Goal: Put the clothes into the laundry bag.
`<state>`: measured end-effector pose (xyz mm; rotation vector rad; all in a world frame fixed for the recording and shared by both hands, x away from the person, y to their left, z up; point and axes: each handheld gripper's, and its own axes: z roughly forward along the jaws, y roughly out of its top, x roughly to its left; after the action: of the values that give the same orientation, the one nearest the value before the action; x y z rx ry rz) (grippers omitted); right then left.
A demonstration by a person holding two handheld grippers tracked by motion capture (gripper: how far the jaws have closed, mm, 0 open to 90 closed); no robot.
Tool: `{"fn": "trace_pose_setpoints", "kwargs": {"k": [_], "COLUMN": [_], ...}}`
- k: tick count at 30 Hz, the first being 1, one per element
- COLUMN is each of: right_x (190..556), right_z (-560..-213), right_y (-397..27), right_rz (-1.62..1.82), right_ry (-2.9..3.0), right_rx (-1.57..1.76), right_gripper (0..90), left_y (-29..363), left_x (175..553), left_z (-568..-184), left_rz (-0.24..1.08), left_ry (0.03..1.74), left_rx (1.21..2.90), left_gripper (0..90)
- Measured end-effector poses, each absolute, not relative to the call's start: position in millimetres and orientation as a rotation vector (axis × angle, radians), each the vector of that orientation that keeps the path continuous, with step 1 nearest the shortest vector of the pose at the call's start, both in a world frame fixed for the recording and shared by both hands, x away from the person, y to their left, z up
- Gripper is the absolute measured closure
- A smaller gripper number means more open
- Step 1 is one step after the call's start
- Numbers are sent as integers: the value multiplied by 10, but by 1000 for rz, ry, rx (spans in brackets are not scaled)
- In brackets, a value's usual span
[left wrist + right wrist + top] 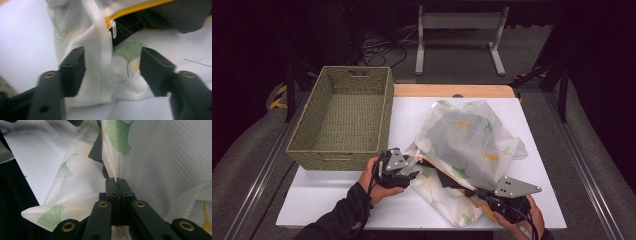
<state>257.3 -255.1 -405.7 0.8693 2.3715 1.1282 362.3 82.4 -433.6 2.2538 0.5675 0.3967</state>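
The right gripper [482, 192], at about 5 o'clock on the white table [532, 165], has its jaws pinched tight on the edge of the mesh laundry bag [467, 142] – likely to hold the zipper mouth up and steady. The left gripper [414, 167], at 7 o'clock, has its jaws apart around the bag's other corner, not squeezing it. Something dark sits inside the bag in the table's middle – the woven basket [344, 117] at 10 o'clock holds nothing.
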Motion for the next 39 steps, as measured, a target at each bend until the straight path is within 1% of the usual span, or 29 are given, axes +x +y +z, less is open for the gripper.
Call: {"fn": "trace_pose_setpoints", "kwargs": {"k": [1, 2, 3, 4, 5, 7, 9, 11, 13, 18, 22, 24, 26, 27, 28, 29, 30, 31, 33, 34, 35, 39], "right_x": [2571, 2570, 2569, 2570, 2571, 2580, 2603, 2633, 2672, 2756, 2825, 2854, 2881, 2881, 2888, 2890, 2889, 2892, 2895, 2898, 2901, 2920], "right_z": [-4057, -4055, -4052, -4052, -4052, -4062, -4082, -4097, -4112, -4128, -4119, -4109, -4115, -4115, -4123, -4129, -4128, -4121, -4096, -4084, -4076, -4072], "right_y": [-2550, -2553, -2556, -2555, -2555, -2557, -2550, -2526, -2468, -2161, -1933, -1858, -1808, -1808, -1790, -1786, -1791, -1805, -1823, -1822, -1818, -1766], "right_rz": [1127, 1131, 1137, 1139, 1137, 1142, 1147, 1152, 1156, 1128, 1115, 1110, 1114, 1114, 1106, 1099, 1101, 1108, 1128, 1134, 1138, 1140], "right_ry": [2371, 2367, 2368, 2365, 2362, 2359, 2358, 2360, 2372, 2419, 2434, 2436, 2440, 2440, 2444, 2441, 2439, 2435, 2421, 2418, 2416, 2418], "right_rx": [868, 870, 873, 870, 872, 873, 876, 876, 863, 770, 717, 696, 691, 691, 691, 696, 701, 704, 720, 718, 720, 714], "right_gripper": [900, 899, 900, 899, 899, 899, 899, 899, 898, 898, 898, 898, 898, 898, 898, 898, 898, 898, 898, 899, 898, 899], "left_y": [783, 772, 773, 783, 803, 889, 1042, 1232, 1424, 1800, 2011, 2078, 2098, 2098, 2097, 2104, 2107, 2108, 2096, 2057, 2003, 1751], "left_x": [3646, 3663, 3676, 3679, 3673, 3626, 3553, 3470, 3384, 3185, 3076, 3006, 2952, 2952, 2931, 2917, 2895, 2876, 2836, 2819, 2806, 2841], "left_z": [-4359, -4370, -4374, -4373, -4365, -4312, -4227, -4151, -4118, -4180, -4193, -4209, -4255, -4255, -4258, -4241, -4199, -4159, -4087, -4072, -4067, -4142], "left_rz": [411, 407, 399, 403, 403, 402, 383, 392, 374, 382, 357, 370, 389, 389, 408, 413, 405, 409, 388, 374, 366, 324], "left_ry": [566, 563, 564, 557, 555, 540, 543, 557, 575, 643, 693, 695, 698, 698, 678, 643, 620, 604, 546, 530, 514, 461], "left_rx": [2275, 2279, 2286, 2300, 2303, 2296, 2255, 2222, 2199, 2198, 2170, 2178, 2188, 2188, 2178, 2152, 2121, 2099, 2052, 2054, 2075, 2139], "left_gripper": [479, 658, 777, 853, 884, 891, 894, 895, 896, 896, 895, 895, 889, 866, 866, 806, 718, 682, 684, 698, 717, 732]}}
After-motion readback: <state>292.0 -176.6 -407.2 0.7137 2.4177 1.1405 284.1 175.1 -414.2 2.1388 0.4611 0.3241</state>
